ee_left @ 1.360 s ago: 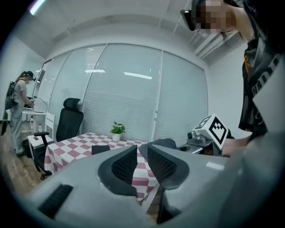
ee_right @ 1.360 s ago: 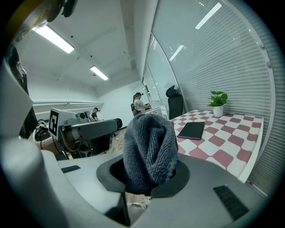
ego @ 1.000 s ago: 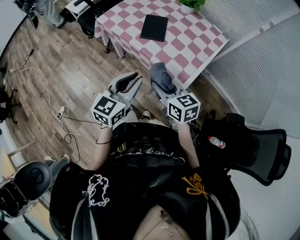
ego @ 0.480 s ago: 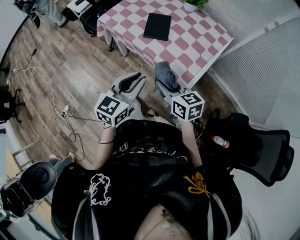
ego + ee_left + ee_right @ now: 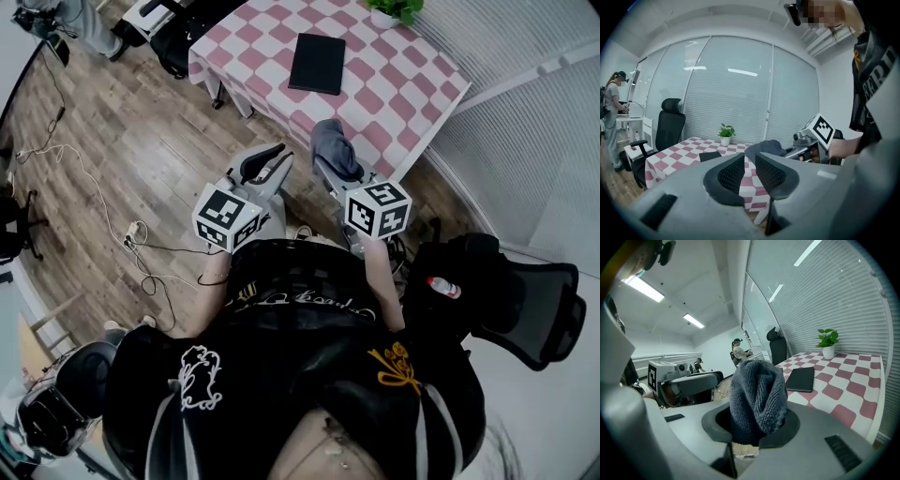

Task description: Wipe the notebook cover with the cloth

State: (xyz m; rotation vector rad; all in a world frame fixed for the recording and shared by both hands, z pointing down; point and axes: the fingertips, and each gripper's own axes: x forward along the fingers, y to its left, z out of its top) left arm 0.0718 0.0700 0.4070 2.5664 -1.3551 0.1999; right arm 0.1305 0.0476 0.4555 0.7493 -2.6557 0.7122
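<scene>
Right gripper (image 5: pixel 754 425): clamped on bunched grey terry cloth (image 5: pixel 757 390), carried ready for wiping. Flat black notebook (image 5: pixel 800 379) lies ahead, apart. Left gripper (image 5: pixel 750 172): narrow gap, empty.

The head view looks steeply down from above the person (image 5: pixel 281 375) onto the left gripper (image 5: pixel 265 164), right gripper (image 5: pixel 330 155) and the table (image 5: pixel 375 94) beyond, near corner closest. The left gripper view sits low, facing the table's near edge and the blinds (image 5: pixel 726 93). The right gripper view looks across the table, the cloth (image 5: pixel 757 394) right before its lens. All three share the notebook (image 5: pixel 317 64) and plant (image 5: pixel 392 9).
</scene>
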